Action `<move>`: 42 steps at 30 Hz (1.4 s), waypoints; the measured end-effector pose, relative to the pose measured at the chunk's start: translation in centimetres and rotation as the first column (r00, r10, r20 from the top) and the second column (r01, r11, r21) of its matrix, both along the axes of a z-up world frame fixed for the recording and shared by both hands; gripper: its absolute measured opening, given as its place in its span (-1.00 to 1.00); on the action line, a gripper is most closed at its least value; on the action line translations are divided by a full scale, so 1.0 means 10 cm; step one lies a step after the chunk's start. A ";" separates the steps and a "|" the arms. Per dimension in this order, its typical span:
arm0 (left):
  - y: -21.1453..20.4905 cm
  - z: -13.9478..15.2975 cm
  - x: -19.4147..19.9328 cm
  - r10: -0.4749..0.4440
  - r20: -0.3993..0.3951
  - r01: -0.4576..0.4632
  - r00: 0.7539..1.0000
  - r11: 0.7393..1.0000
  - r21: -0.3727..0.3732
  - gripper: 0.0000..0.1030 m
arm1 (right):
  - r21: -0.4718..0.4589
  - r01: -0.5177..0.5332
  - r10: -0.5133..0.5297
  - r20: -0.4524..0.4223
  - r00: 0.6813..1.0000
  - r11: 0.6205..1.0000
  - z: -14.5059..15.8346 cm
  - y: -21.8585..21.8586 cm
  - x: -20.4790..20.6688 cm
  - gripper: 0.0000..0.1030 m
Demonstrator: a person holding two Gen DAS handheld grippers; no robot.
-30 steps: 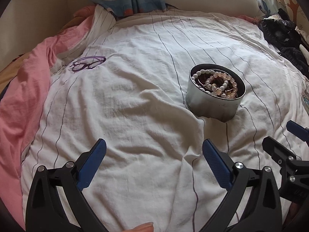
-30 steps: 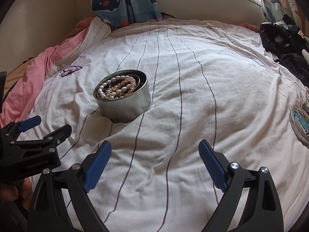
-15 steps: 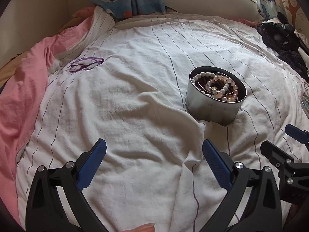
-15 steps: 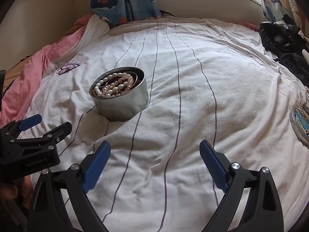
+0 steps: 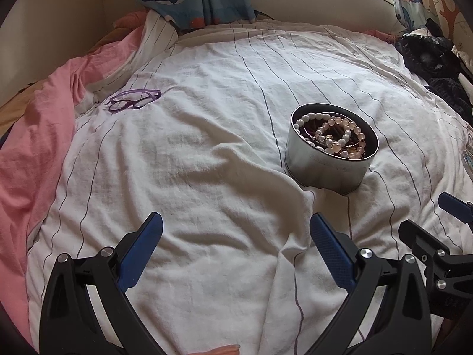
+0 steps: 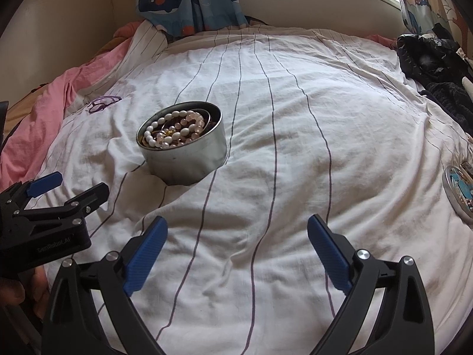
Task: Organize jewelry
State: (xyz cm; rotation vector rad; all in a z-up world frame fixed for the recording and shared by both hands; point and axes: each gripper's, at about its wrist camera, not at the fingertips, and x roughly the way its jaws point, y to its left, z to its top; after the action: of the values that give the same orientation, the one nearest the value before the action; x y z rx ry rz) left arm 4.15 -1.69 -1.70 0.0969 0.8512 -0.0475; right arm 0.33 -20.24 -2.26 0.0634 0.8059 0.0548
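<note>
Here, the left gripper (image 5: 236,230) and right gripper (image 6: 238,233) gape wide, empty, near the bead-filled tin (image 6: 189,159).

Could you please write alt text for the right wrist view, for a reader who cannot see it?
A round metal tin full of beaded bracelets sits on a white striped bedsheet, ahead and left of the open, empty right gripper. The left gripper shows at the left edge, purple glasses lie beyond the tin, and a round lid lies at the right edge.
</note>
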 end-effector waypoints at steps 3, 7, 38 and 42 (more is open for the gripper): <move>0.00 0.01 0.00 0.001 0.000 -0.001 1.000 1.000 -0.003 0.86 | -0.002 0.000 0.000 -0.001 1.000 1.000 -0.01 0.00 0.00 0.78; -0.01 0.01 0.00 0.005 0.003 -0.005 1.000 1.000 0.003 0.86 | -0.002 0.001 -0.001 0.000 1.000 1.000 0.00 0.00 0.00 0.78; -0.05 0.04 -0.03 0.002 0.023 -0.003 1.000 1.000 0.008 0.86 | -0.006 0.000 0.000 0.002 1.000 1.000 0.00 0.01 0.00 0.82; -0.05 0.07 -0.05 -0.001 0.038 0.001 0.999 1.000 0.001 0.86 | -0.011 -0.002 0.002 0.004 1.000 1.000 0.00 0.01 0.00 0.82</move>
State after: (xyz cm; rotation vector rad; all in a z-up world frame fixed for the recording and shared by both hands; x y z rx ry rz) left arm 3.61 -2.22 -0.98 0.0988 0.8133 -0.0467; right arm 0.28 -20.15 -2.30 0.0522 0.8017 0.0523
